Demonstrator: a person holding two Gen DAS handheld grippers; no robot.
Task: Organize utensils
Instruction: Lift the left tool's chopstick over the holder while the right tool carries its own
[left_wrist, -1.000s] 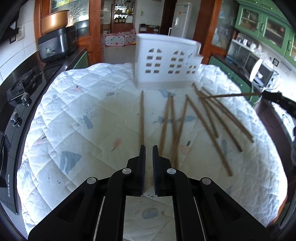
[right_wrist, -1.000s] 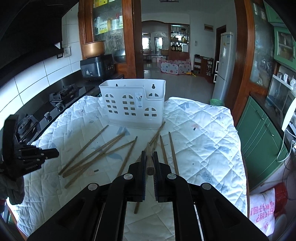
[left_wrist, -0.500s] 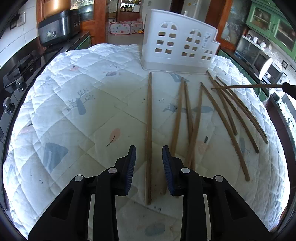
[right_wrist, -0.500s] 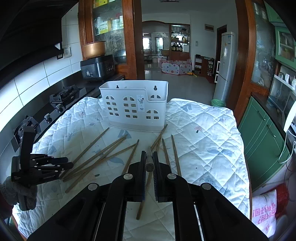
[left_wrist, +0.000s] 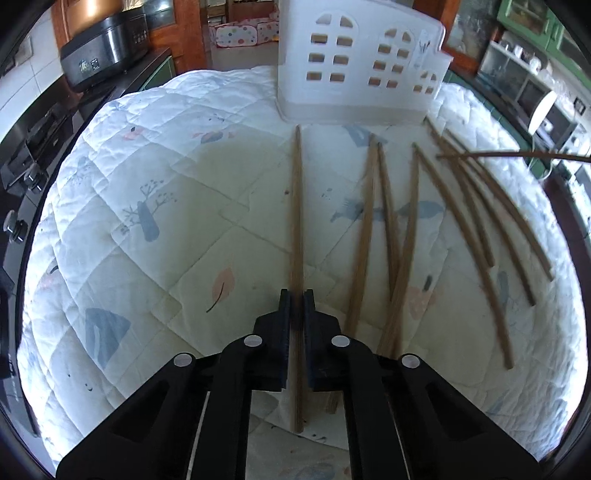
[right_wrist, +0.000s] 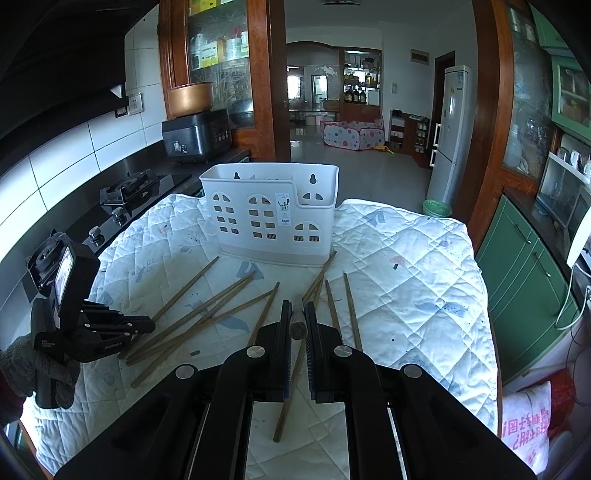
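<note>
My left gripper (left_wrist: 296, 295) is low over the quilted cloth (left_wrist: 147, 184), and its jaws have just been closing; they now pinch the leftmost chopstick (left_wrist: 297, 206) near its close end. That stick runs straight toward twelve o'clock, its far tip just short of the white utensil caddy (left_wrist: 354, 74). From one to three o'clock the loose chopsticks (left_wrist: 406, 229) fan out flat on the cloth. My right gripper (right_wrist: 296, 306) is clamped tight on a single held chopstick (right_wrist: 297, 325), raised clear above the spread; in my left view its thin shaft pokes in at two o'clock. From the right view the caddy stands upright at twelve o'clock.
</note>
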